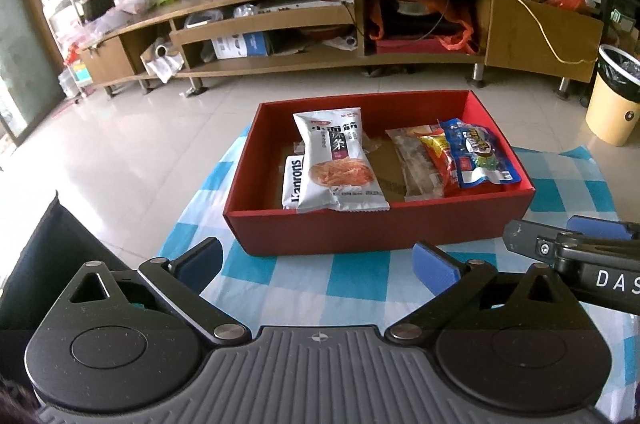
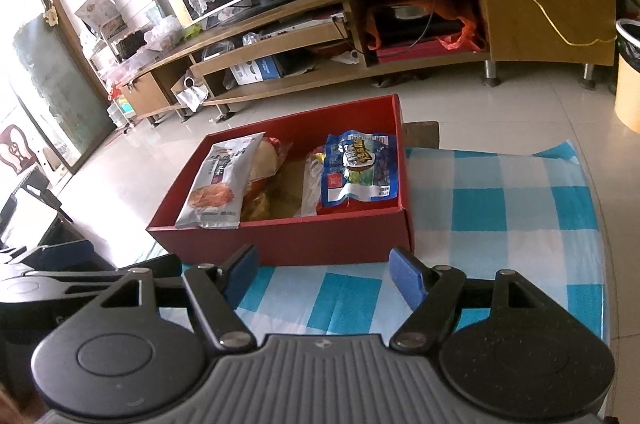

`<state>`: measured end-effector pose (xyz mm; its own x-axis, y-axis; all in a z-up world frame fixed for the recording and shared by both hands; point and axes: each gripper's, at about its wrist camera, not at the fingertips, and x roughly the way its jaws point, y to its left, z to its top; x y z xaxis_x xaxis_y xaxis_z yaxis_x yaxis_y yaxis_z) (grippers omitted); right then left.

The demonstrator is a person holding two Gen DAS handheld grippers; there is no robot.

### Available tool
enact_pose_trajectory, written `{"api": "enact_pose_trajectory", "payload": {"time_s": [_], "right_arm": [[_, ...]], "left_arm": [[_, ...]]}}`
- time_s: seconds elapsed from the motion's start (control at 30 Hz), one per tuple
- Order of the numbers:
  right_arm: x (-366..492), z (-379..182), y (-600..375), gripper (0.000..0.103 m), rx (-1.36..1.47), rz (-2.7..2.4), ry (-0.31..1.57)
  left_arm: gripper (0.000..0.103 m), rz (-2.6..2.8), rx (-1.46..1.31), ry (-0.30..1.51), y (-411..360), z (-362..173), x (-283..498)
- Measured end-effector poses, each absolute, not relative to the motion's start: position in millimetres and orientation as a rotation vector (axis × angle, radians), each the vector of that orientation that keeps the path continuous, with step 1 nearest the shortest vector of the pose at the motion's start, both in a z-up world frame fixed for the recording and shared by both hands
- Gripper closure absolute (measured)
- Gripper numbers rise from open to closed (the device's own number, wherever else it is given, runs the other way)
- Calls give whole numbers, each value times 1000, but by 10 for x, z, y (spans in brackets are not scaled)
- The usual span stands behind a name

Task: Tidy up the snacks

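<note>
Just beyond left gripper [image 1: 318, 266]: red box [image 1: 380, 230].

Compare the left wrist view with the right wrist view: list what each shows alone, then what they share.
Left wrist only: a white Kanrons packet tucked under the white spicy-strip packet, and the right gripper at the frame's right edge.

Right wrist only: a brown block behind the red box, and a chair by the glass door.

Both: the red box, the white packet, the blue packet, the checked cloth, the TV stand and open, empty fingers.
</note>
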<state>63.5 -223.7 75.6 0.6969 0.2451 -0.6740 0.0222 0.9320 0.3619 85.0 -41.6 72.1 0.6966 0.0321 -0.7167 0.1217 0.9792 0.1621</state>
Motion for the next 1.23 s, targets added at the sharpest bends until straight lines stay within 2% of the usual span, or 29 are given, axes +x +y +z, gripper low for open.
{"api": "enact_pose_trajectory", "payload": {"time_s": [1.23], "right_arm": [[228,757,-2124,32,355,136,822]], "left_arm": [[1,-68,168,840,-258,642,459]]}}
